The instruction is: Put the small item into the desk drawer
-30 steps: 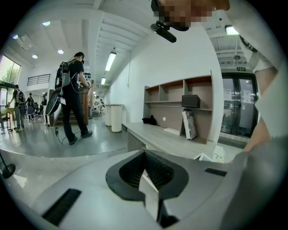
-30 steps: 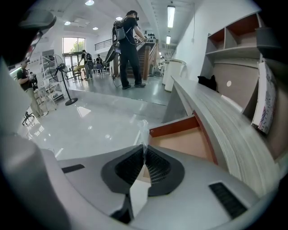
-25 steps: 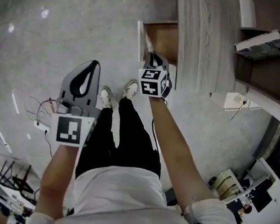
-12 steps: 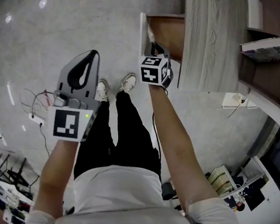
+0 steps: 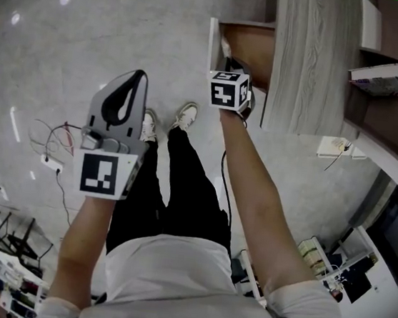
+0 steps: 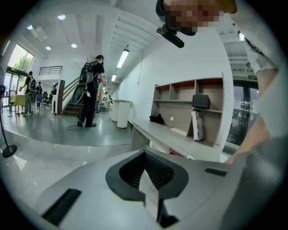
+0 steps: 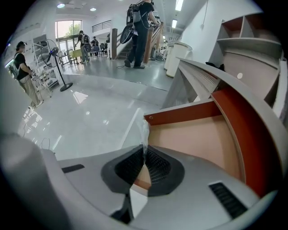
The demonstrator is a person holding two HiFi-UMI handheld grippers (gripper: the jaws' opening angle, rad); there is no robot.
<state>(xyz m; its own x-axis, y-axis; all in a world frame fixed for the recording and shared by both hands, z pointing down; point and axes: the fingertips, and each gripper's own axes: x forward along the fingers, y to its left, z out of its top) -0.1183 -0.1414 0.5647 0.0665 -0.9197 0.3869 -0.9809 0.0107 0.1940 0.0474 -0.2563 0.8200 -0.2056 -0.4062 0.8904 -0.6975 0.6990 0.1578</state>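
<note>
The desk drawer (image 5: 247,47) (image 7: 194,138) stands pulled out, and its pale wooden bottom is bare. My right gripper (image 5: 226,54) (image 7: 144,150) hovers over the drawer's white front panel (image 7: 129,130). It is shut on a small, thin, clear plastic item (image 7: 143,129) that sticks up from the tips. My left gripper (image 5: 138,77) (image 6: 145,168) hangs above the floor to the left of the person's legs, away from the drawer. Its jaws are together, with a pale strip in the slit that I cannot identify.
The grey wood-grain desk top (image 5: 310,60) runs right of the drawer, with brown shelves and a book (image 5: 385,75) behind. The person's shoes (image 5: 185,115) stand just before the drawer. Cables and a power strip (image 5: 53,164) lie on the polished floor at left. People stand far off (image 7: 139,33).
My right gripper has moved a little forward, closer over the drawer's front edge, still holding the plastic item. The left gripper has stayed about where it was.
</note>
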